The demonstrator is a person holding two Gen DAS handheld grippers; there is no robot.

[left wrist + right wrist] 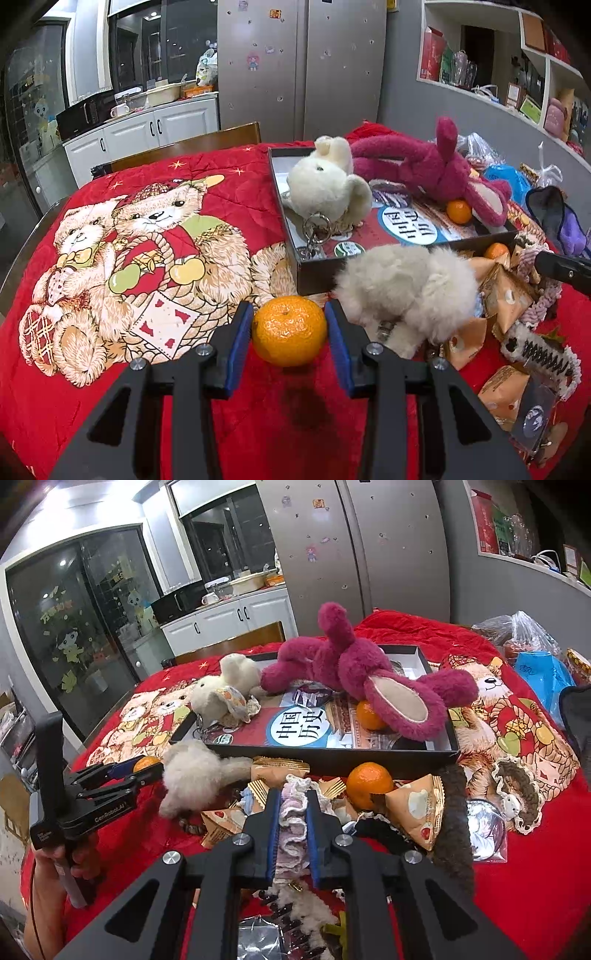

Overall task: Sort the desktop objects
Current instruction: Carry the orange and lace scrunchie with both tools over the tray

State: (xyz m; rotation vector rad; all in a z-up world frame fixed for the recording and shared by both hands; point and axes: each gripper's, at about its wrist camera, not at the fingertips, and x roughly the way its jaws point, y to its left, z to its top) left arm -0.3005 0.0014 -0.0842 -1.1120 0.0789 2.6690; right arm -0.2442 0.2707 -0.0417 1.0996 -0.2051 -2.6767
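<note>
Blue-padded fingers of the left gripper (289, 317) close on a round orange tangerine (289, 329), one pad against each side, the fruit held just above the red quilted bear-print cover (110, 229) on the worktop. Just right of it lies a fluffy grey-white plush toy (402, 291). Beyond stands a shallow black cardboard box (295, 254) holding a cream plush rabbit (328, 181), a long magenta plush bunny (428, 162), a metal key ring (316, 227) and a second tangerine (459, 211). Orange triangular snack packets (506, 295) lie scattered to the right.

From the right wrist, the right gripper (292, 812) has its fingers narrowed tightly on a frilly pale lilac fabric scrunchie (293, 819), which is pinched between the pads over the pile of packets. A loose tangerine (369, 784) rests in front of the box, near a dark brown knitted band (454, 834). At left a hand (79, 864) grips the other gripper's handle.
</note>
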